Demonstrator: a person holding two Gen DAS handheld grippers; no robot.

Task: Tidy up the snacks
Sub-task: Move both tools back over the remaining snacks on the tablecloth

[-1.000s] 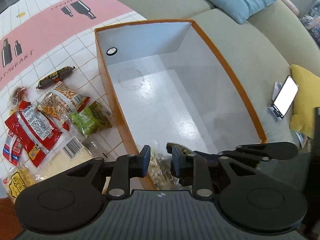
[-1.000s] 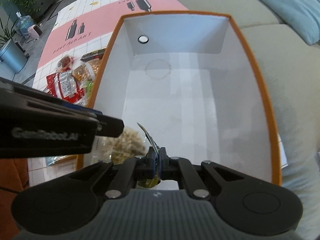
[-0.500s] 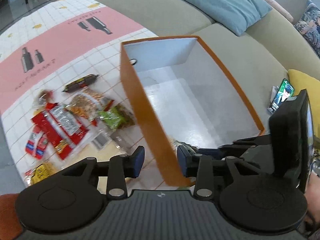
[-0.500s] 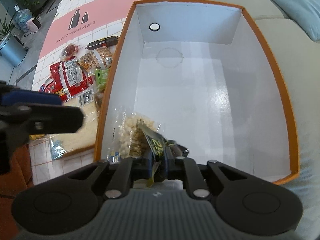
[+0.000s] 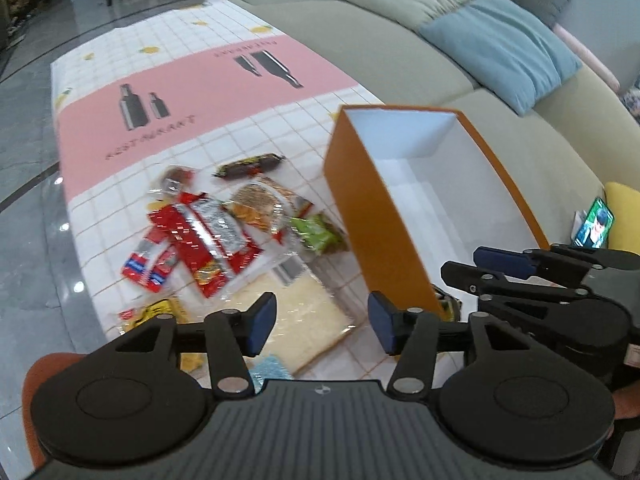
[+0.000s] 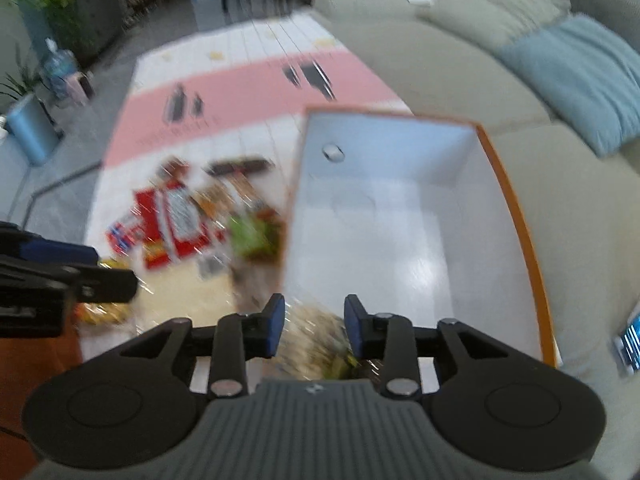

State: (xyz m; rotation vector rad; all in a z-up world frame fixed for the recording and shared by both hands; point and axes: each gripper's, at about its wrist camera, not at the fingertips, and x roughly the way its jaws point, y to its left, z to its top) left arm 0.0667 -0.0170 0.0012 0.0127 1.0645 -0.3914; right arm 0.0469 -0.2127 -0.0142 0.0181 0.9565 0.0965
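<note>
Both grippers hang above the near end of the orange box (image 5: 372,216), which sits on the tabletop (image 5: 208,132) by the sofa (image 5: 360,56). The left gripper (image 5: 322,322) has its fingers opening with nothing between them. The right gripper (image 6: 314,324) is opening its fingers too, and a clear bag of pale puffed snack (image 6: 316,332) lies below them in the box, blurry, not squeezed. The rest of the snacks lie in a pile on the tabletop beside the box: a red packet (image 5: 202,238), a green packet (image 5: 320,232), a dark sausage stick (image 5: 250,165) and a big flat pale bag (image 5: 292,320). These look light, soft and crinkly, and the shiny wrap may slip. Pinching a flat sealed edge seems best, so the food inside does not get crushed.
</note>
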